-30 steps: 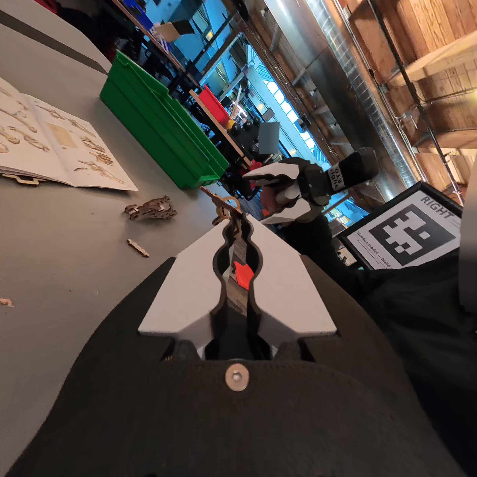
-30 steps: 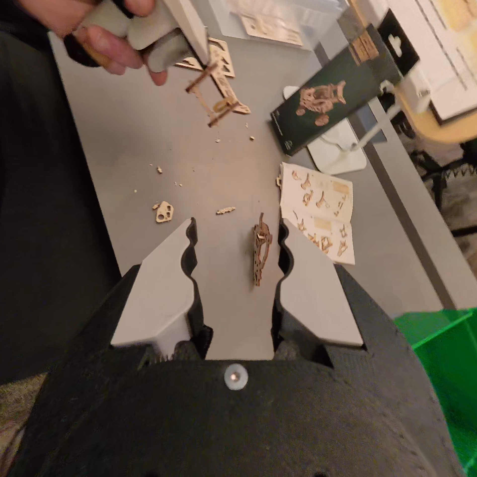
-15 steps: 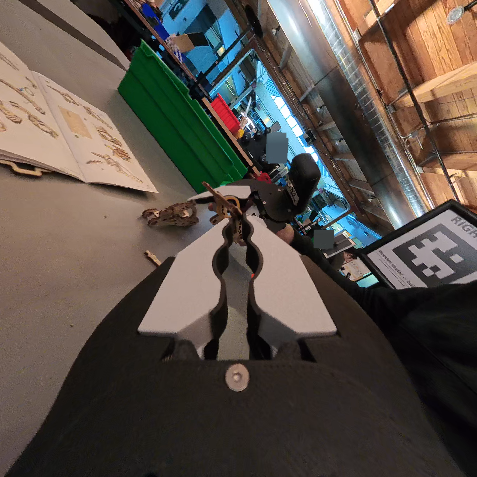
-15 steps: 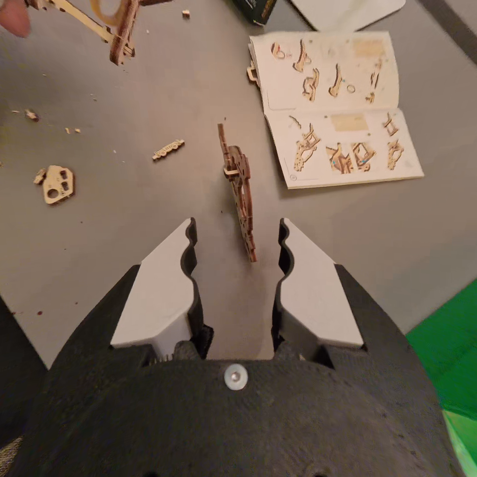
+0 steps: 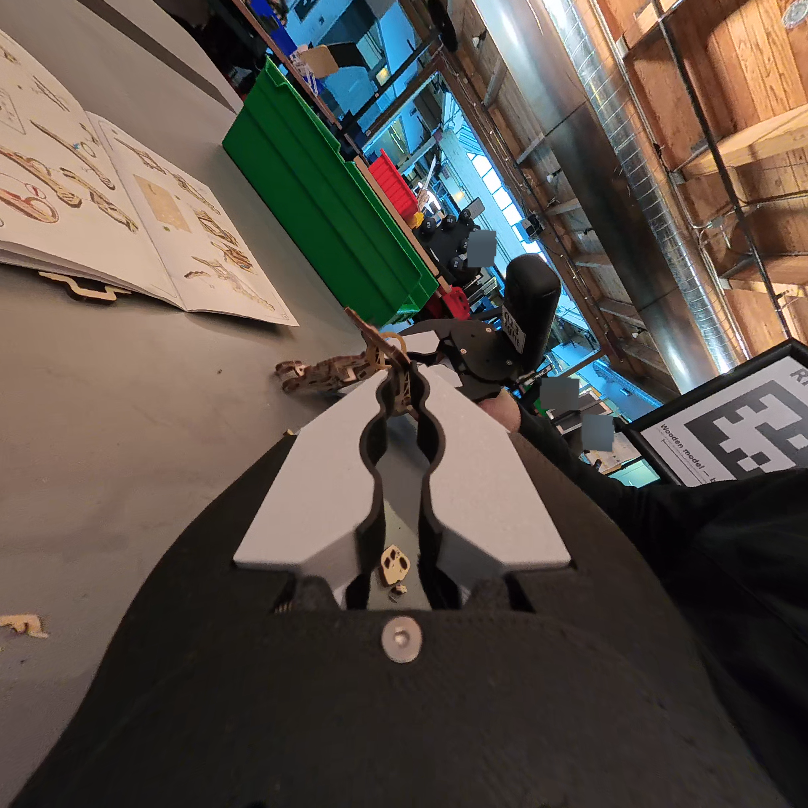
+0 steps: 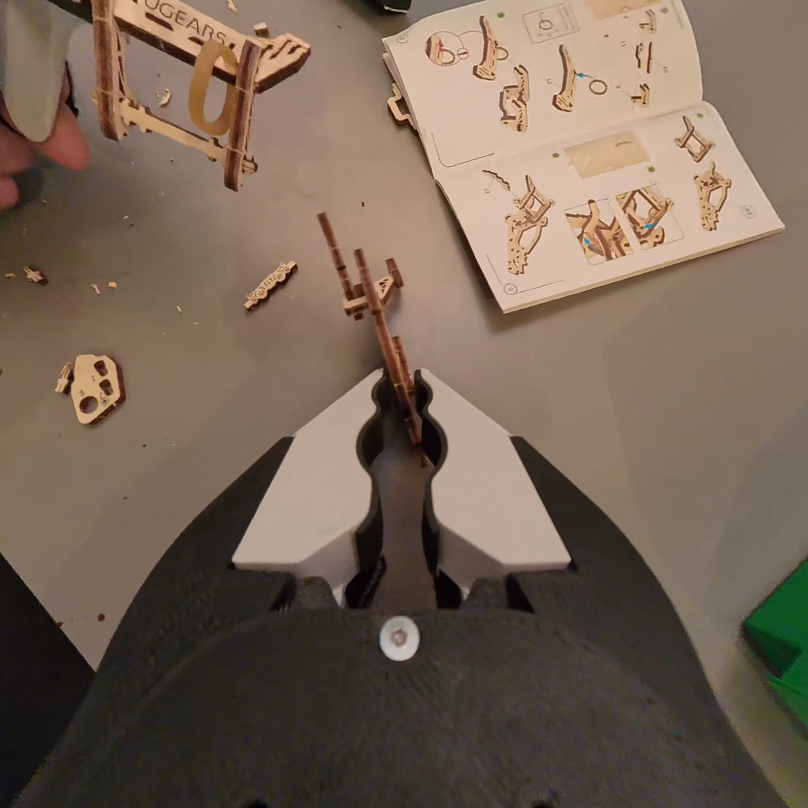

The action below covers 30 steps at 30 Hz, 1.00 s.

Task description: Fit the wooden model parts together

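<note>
**Wooden parts, one in each gripper**

The wooden model piece (image 6: 376,301) I hold on the right is thin laser-cut plywood, pale on its faces and dark brown on its burnt edges, built of narrow notched strips with a small cross brace. My right gripper (image 6: 400,380) is closed on its near end, the wavy dark pads pinching it at the tips, and the rest juts forward above the grey table (image 6: 568,437).

My left gripper (image 5: 400,384) is clamped on the open frame (image 6: 175,83), a ladder-like rectangle of the same plywood with a tan rubber band (image 6: 212,85) looped round one bar. From the left wrist the frame (image 5: 384,354) shows only edge-on at the fingertips, with the model piece (image 5: 323,374) just beyond it, low over the table.

The right wrist view alone shows the frame's full shape, up and to the left of my piece and clear of it. It also shows a flat offcut with three holes (image 6: 96,389), a small toothed strip (image 6: 270,285) and crumbs of wood on the table, and the open instruction booklet (image 6: 590,153) to the right. The left wrist view alone shows the green bin (image 5: 323,210) past the booklet (image 5: 109,210), and the framed marker sign (image 5: 734,433).
</note>
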Available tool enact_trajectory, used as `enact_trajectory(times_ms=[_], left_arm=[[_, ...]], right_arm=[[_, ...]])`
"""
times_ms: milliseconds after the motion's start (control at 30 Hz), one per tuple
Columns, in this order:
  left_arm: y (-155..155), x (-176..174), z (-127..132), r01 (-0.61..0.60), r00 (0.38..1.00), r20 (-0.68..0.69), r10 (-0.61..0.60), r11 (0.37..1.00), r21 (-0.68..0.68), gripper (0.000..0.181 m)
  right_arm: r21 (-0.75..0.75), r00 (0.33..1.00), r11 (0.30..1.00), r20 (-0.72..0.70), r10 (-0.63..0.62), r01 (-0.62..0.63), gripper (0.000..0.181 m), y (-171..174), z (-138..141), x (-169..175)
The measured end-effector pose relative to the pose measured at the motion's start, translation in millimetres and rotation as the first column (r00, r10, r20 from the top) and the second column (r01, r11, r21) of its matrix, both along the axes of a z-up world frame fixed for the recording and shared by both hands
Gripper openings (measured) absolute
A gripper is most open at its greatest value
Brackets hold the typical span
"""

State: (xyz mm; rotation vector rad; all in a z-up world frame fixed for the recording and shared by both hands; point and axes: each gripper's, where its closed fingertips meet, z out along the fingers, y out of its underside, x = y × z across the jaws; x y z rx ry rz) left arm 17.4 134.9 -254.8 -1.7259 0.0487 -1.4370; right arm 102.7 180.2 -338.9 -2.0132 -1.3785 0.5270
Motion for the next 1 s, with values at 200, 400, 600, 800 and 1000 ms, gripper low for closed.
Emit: enact_trajectory(times_ms=[200, 400, 600, 800, 1000], left_arm=[[-2.1, 3.2, -1.7, -0.003, 1.000, -0.022, 0.003, 1.000, 0.002, 0.004], [6.6, -0.8, -4.1, -0.023, 0.998, -0.063, 0.024, 1.000, 0.017, 0.004], [10.6, 4.8, -5.5, -0.028, 0.998, -0.051, 0.028, 1.000, -0.005, 0.004], [13.9, 8.0, -6.5, -0.062, 0.998, 0.029, 0.064, 0.996, -0.063, 0.003], [21.9, 15.5, -9.6, -0.091, 0.995, 0.041, 0.095, 0.992, -0.092, 0.004]], right_arm=[[-0.079, 0.999, 0.997, -0.034, -0.023, 0.020, 0.004, -6.0, -0.3, -9.9], [-0.183, 0.987, 0.978, -0.108, -0.117, 0.096, 0.005, -3.2, 2.1, -24.3], [-0.165, 0.988, 0.982, -0.104, -0.110, 0.092, 0.015, -3.8, 2.0, -26.3], [-0.171, 0.987, 0.981, -0.119, -0.111, 0.089, 0.012, -2.9, 3.4, -26.5], [-0.212, 0.978, 0.972, -0.156, -0.136, 0.101, 0.016, 2.4, 5.1, -26.9]])
